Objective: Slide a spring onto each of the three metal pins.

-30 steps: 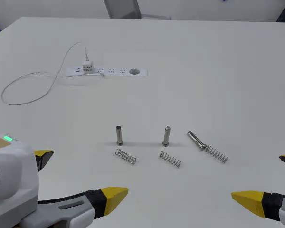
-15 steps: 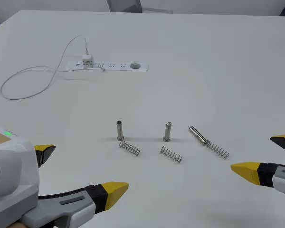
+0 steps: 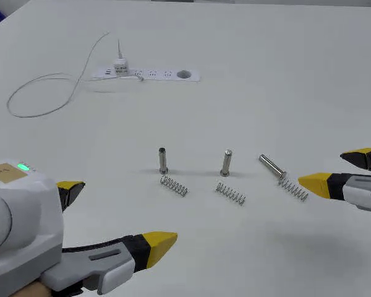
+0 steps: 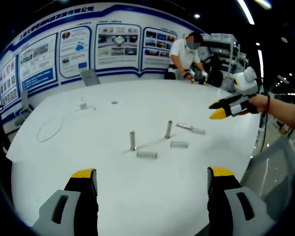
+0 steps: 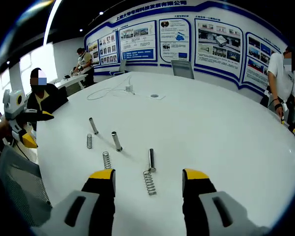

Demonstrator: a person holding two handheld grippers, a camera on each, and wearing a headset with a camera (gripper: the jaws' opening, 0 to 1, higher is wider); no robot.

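Note:
Two metal pins stand upright on the white table, the left pin [image 3: 162,160] and the middle pin [image 3: 227,162]. A third pin [image 3: 271,166] lies flat at the right. Beside each pin lies a spring: the left spring [image 3: 174,185], the middle spring [image 3: 230,193] and the right spring [image 3: 293,187], which touches the lying pin's end. My right gripper [image 3: 329,168] is open, just right of that spring. In the right gripper view the right spring [image 5: 149,182] and lying pin [image 5: 151,160] sit between the jaws. My left gripper [image 3: 116,213] is open at the near left, apart from everything.
A white power strip [image 3: 149,74] with a plugged-in adapter and a looping white cable [image 3: 49,93] lies at the far left of the table. People stand beyond the table [image 4: 187,51] in the left gripper view. A chair [image 5: 182,69] is at the far edge.
My right gripper has moved forward and inward, close to the lying pin and its spring. The head camera has shifted. The left gripper has barely moved.

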